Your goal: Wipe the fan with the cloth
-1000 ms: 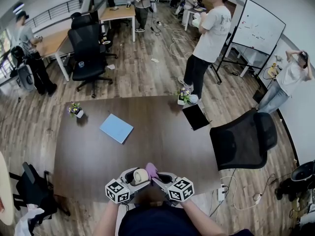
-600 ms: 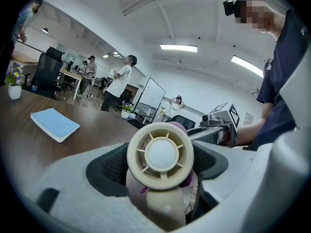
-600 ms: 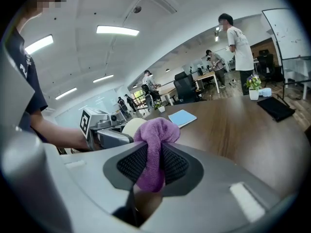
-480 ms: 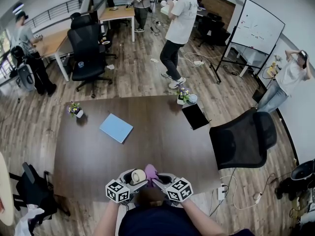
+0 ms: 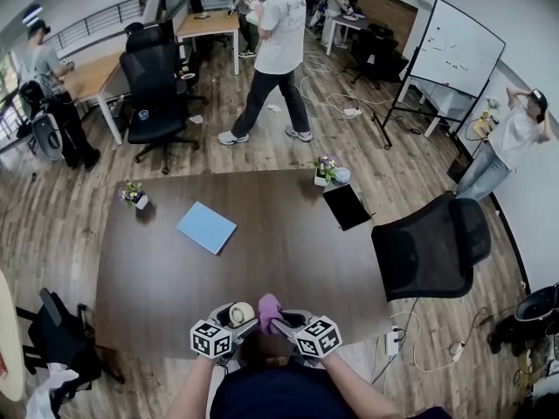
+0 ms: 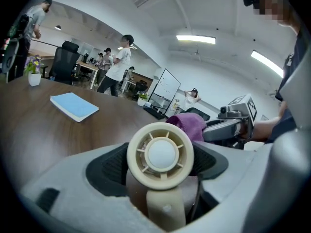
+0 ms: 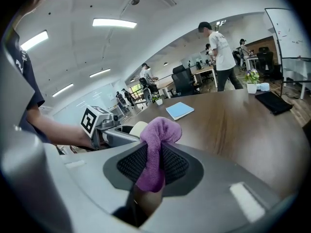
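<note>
A small cream hand fan point(image 6: 160, 155) with a round grille sits upright between the jaws of my left gripper point(image 6: 160, 171), which is shut on it; it shows as a pale disc point(image 5: 241, 313) in the head view. My right gripper point(image 7: 154, 165) is shut on a purple cloth point(image 7: 156, 149), whose bunched top sticks up past the pads. In the head view the cloth point(image 5: 269, 309) lies just right of the fan, at the near edge of the brown table point(image 5: 262, 260). From the left gripper view the cloth point(image 6: 188, 125) peeks out behind the fan. Whether it touches the fan I cannot tell.
A light blue notebook point(image 5: 207, 227) lies on the table's left half. Small potted plants point(image 5: 134, 195) point(image 5: 325, 171) and a black tablet point(image 5: 347, 207) stand near the far edge. A black office chair point(image 5: 432, 249) is at the table's right. A person point(image 5: 271, 55) walks beyond the table.
Both grippers have sunk slightly toward the table's near edge, still holding fan and cloth together. The person in the white shirt has walked leftward across the room behind the table.
</note>
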`<control>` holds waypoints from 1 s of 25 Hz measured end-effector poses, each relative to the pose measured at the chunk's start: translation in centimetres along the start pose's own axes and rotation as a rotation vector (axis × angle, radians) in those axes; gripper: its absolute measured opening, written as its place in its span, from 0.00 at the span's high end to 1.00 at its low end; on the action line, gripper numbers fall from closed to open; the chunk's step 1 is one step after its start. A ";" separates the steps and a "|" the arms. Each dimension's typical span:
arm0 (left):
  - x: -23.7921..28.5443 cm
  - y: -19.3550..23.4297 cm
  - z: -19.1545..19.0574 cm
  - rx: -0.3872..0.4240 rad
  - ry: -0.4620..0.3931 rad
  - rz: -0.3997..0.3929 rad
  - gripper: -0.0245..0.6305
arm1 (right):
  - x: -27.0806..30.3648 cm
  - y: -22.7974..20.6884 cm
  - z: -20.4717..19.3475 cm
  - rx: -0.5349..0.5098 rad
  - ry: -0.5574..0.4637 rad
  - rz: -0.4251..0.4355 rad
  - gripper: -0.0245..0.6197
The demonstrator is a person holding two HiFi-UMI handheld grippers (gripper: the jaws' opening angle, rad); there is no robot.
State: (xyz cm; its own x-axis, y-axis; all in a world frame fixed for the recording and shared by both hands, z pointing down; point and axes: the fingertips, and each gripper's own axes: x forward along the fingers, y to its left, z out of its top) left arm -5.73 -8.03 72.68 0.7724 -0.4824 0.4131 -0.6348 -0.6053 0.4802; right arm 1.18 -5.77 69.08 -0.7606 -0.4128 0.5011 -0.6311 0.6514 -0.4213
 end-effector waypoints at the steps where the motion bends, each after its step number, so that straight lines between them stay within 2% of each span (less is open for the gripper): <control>1: 0.1 0.5 -0.3 -0.002 0.012 0.019 0.38 | 0.0 -0.1 0.0 0.006 -0.001 -0.001 0.82; 5: 0.1 2.2 -2.3 0.006 0.086 0.088 0.38 | 0.0 -0.4 -0.5 0.025 0.002 -0.008 0.82; 9: -0.3 3.8 -3.9 -0.024 0.129 0.140 0.38 | -0.1 -0.5 -0.9 0.028 0.011 -0.014 0.82; 21: 0.0 7.9 -9.0 0.091 0.406 0.327 0.38 | 0.0 -1.9 -2.6 0.039 0.076 -0.077 0.82; 25: 0.3 8.7 -10.2 0.063 0.447 0.355 0.38 | -0.2 -2.5 -2.9 0.056 0.087 -0.106 0.82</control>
State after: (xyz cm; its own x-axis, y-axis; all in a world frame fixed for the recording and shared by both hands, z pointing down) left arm -11.20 -7.03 84.88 0.4208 -0.3562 0.8343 -0.8408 -0.4985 0.2112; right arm 3.38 -5.49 72.19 -0.6749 -0.4186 0.6076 -0.7163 0.5694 -0.4034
